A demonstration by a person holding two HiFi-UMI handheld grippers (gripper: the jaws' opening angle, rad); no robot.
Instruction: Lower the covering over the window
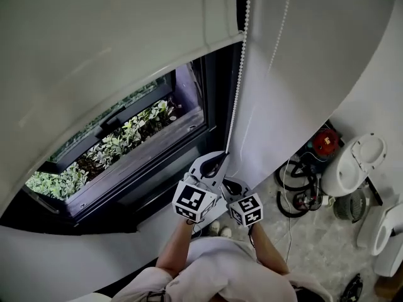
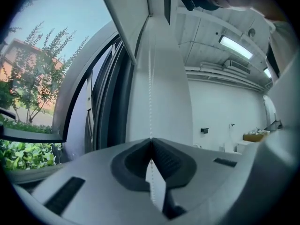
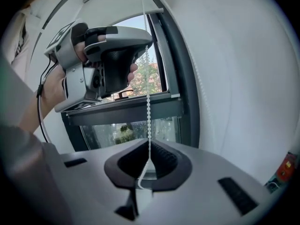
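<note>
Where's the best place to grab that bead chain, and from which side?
Grip the bead chain on its hanging stretch beside the window, coming from the room side. It hangs thin and vertical, so jaws closing across it should catch between beads. The left gripper and, below it, the right gripper are shut on it.

Left hand-held gripper [image 2: 151,140] and right hand-held gripper [image 3: 150,144] clamped.

Two tools (left tool [image 1: 221,157], right tool [image 1: 232,182]). One bead chain [image 1: 238,87], two strands. One blind [image 1: 94,43]. One window [image 1: 135,159].
</note>
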